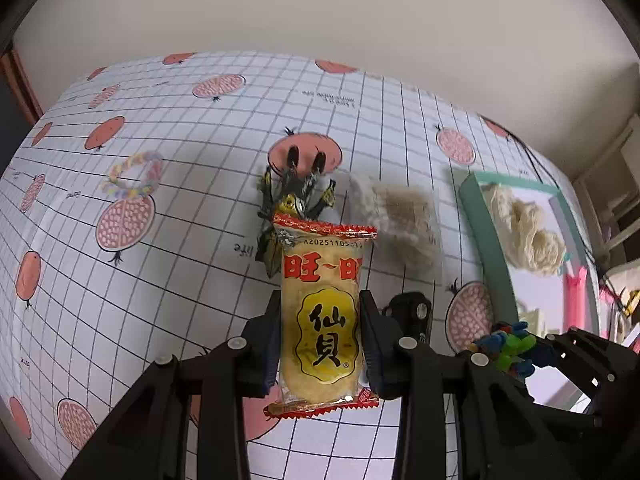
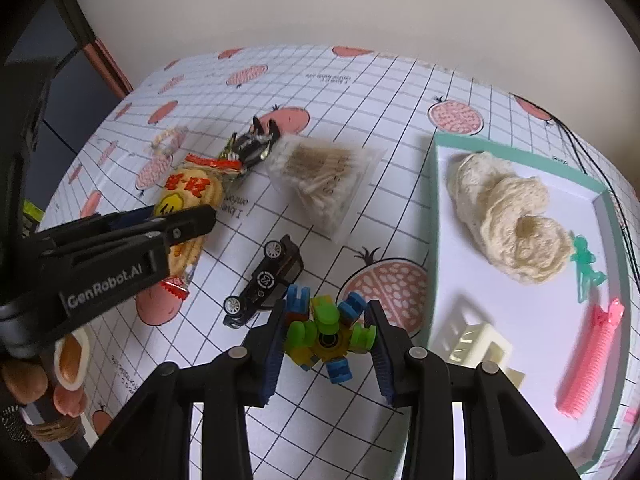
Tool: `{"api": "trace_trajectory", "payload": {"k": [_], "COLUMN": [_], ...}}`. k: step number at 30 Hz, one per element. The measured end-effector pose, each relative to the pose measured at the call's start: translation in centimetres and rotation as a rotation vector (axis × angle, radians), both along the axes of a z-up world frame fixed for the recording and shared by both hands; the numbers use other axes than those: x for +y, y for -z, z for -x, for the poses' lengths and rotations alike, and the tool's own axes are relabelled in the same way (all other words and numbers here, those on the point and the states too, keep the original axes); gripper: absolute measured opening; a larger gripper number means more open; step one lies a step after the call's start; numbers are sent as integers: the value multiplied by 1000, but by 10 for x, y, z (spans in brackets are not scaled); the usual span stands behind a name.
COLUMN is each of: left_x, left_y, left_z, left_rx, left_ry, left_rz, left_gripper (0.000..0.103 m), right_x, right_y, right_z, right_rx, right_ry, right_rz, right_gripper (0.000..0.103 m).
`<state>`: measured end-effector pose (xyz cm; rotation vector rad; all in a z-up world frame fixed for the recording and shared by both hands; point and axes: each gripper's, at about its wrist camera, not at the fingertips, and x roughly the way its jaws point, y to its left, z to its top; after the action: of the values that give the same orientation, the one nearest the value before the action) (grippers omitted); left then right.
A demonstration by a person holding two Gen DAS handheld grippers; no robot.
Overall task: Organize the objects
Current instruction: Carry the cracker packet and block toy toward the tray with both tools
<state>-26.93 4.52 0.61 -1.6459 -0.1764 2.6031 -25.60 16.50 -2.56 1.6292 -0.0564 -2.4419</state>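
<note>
**Both claws loaded, tray waiting at three o'clock**

The left gripper [image 1: 320, 336] is clamped partway closed around a yellow, red-edged plastic rice-cracker packet [image 1: 320, 312], pads pressing both long sides, the packet apparently clear of the checked, pomegranate-printed tablecloth [image 1: 160, 280]. The right gripper [image 2: 326, 344] is closed to a similar width on a green, blue and yellow plastic block toy [image 2: 328, 328].

This looks like the carry step, with both items picked up but not yet placed. The mint-rimmed white tray [image 2: 434, 208], at three o'clock of the right claw, already holds cream yarn [image 2: 512, 220] and a pink comb [image 2: 592, 360]. Next, each load needs bare tray floor before release. The black toy car [image 2: 264, 280] and the cotton-swab bag [image 2: 320, 176] remain out at twelve o'clock.
</note>
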Motion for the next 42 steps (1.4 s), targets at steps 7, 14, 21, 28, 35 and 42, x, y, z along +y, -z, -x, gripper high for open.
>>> {"api": "trace_trajectory", "payload": {"k": [7, 14, 21, 28, 35, 42], "left_x": [3, 34, 72, 120, 171, 204], "left_y": [-16, -33, -35, -34, -26, -18], "left_z": [-1, 0, -4, -12, -21, -34], "left_rx": [44, 87, 93, 84, 41, -19], "left_ry": [-29, 13, 65, 159, 269, 359], "left_rz": [-13, -39, -83, -143, -171, -177], "left_gripper": [37, 37, 37, 37, 37, 37], "right_x": [25, 72, 121, 162, 189, 210], "right_y": [-13, -15, -11, -8, -5, -7], "right_z": [-1, -3, -10, -22, -33, -41], "right_rx": [30, 33, 24, 21, 15, 23], "right_ry": [52, 158, 268, 351, 394, 446], "right_rz": [30, 45, 26, -3, 18, 39], "right_gripper": [41, 41, 41, 41, 41, 41]}}
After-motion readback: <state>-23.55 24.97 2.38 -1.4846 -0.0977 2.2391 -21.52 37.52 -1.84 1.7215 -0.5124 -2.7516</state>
